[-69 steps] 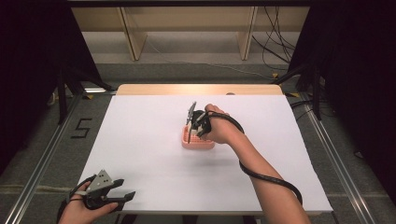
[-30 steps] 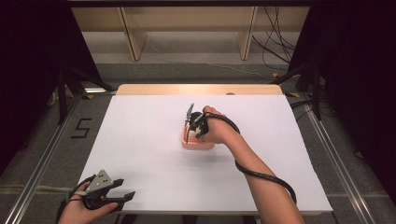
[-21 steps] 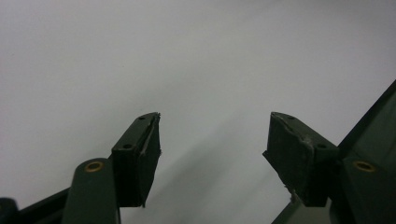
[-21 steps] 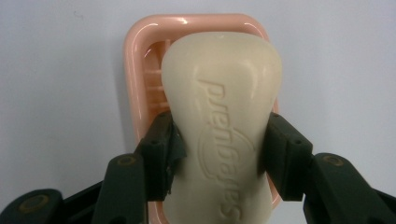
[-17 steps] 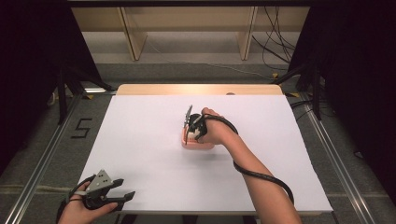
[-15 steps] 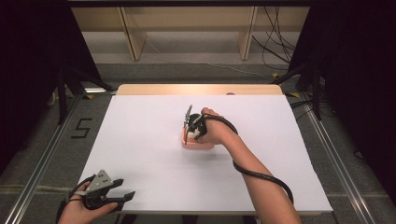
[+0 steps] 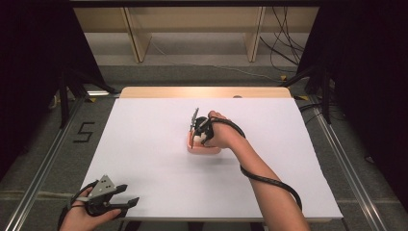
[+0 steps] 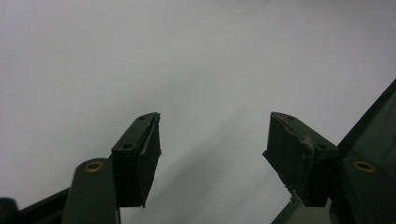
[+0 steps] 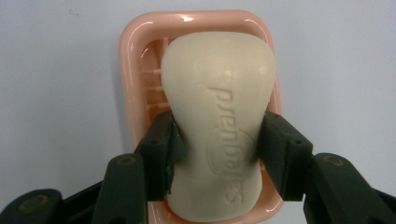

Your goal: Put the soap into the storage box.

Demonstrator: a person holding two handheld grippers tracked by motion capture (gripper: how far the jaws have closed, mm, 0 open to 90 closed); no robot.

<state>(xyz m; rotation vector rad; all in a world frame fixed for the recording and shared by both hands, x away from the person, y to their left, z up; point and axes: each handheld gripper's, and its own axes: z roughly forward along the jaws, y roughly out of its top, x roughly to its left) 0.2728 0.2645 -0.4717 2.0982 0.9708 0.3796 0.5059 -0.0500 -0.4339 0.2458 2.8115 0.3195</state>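
Right claw (image 7: 194, 129) leads in the high view: it stands over the middle of the white rectangular table (image 7: 144, 144), pointing down, with the person's right hand (image 7: 219, 137) wrapped round its body and a black cable trailing back along the forearm toward the near edge. Directly beneath it sits a pale pink plastic soap dish (image 7: 204, 146), partly covered by the hand, resting on the table roughly at its centre. The left claw (image 7: 129, 201) lies low at the near left corner of the table, held in the left hand (image 7: 82, 217), a grey three-cornered plate on top, its jaws spread apart with nothing between them, well away from the dish. From the left gripper view, the left claw (image 8: 212, 154) shows its two black jaws standing wide apart over bare white table surface, holding nothing. From the right gripper view, the right claw (image 9: 217, 151) is clamped on a cream-coloured, waisted bar of soap (image 9: 219, 93) with embossed lettering, one black jaw pressing each long side at the narrow middle. The bar lies lengthwise in the soap dish (image 9: 133, 46), whose ribbed floor shows to the left of the soap, and the dish's rounded pink rim frames the bar all round against the white table (image 9: 56, 102).
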